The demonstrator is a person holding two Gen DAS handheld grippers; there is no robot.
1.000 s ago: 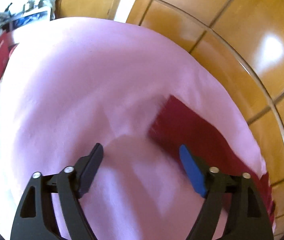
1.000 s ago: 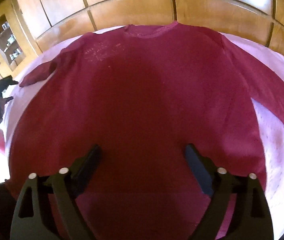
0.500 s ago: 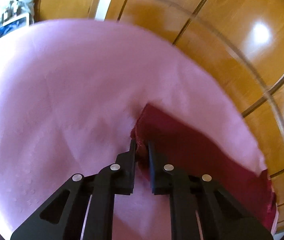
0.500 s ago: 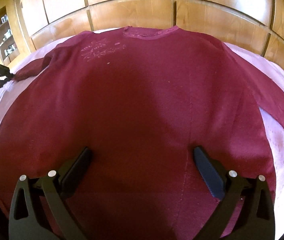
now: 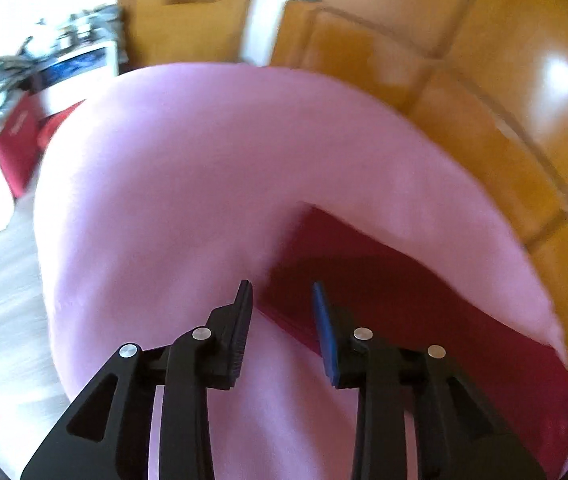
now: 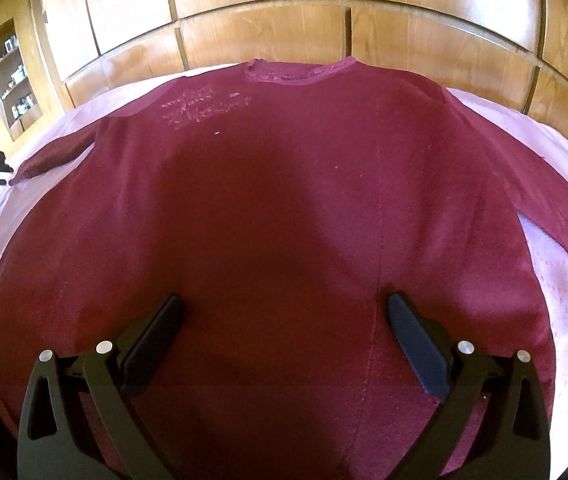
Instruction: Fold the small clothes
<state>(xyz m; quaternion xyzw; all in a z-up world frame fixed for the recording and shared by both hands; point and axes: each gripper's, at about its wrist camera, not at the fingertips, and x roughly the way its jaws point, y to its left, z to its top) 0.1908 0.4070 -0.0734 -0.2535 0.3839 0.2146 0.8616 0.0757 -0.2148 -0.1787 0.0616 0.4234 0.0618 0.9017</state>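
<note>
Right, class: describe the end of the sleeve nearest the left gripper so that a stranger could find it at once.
Start at the pink sheet below the wooden panelling. A dark red top lies spread flat on it. One sleeve runs out sideways; its squared-off end lies at the left gripper, the only red on bare pink there.

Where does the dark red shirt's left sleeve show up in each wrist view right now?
Left wrist view: the sleeve runs from the centre to the lower right, its cuff end just ahead of the left hand-held gripper.
Right wrist view: the same sleeve lies at the far left, stretched out from the shirt.
Shared landmark: the pink sheet under the shirt.
</note>
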